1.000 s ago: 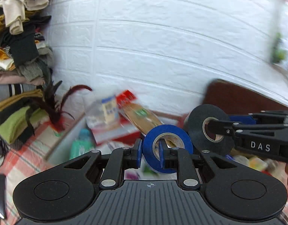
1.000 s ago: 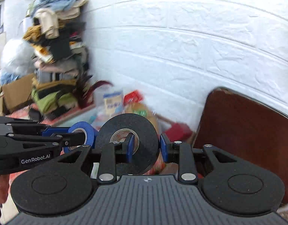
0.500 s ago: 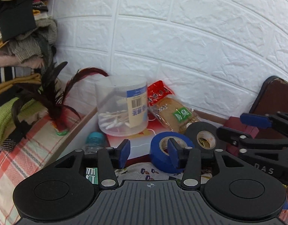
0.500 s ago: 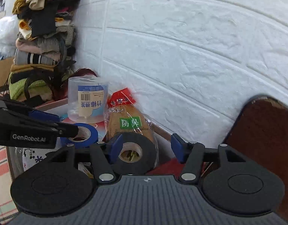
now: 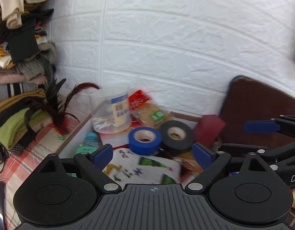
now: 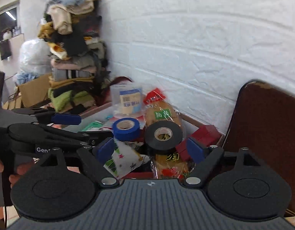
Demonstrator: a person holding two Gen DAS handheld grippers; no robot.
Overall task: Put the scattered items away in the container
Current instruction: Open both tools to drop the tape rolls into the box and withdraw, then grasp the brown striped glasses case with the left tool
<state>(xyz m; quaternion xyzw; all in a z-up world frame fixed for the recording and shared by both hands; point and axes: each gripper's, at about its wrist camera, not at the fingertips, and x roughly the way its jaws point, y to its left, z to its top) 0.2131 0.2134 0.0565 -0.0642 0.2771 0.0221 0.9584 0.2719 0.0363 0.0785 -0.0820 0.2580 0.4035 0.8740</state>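
Left gripper [image 5: 152,154] stands with jaws spread wide and nothing between them; right gripper [image 6: 149,149] likewise, fully parted and empty. We note both tape rolls lie flat, hole up, on top of the pile inside the container [image 5: 76,136]. From the left wrist view, the blue tape roll [image 5: 145,140] sits at 12 o'clock just beyond the fingertips, and the black tape roll [image 5: 175,136] touches it at roughly 1 o'clock. From the right wrist view, the black tape roll [image 6: 163,135] is at 12 o'clock and the blue tape roll [image 6: 126,128] at 11 o'clock. We judge these two placed. Remaining loose items are not visible here, so we cannot tell which hand is nearer the next one. Both claws must first back off toward 6 o'clock.
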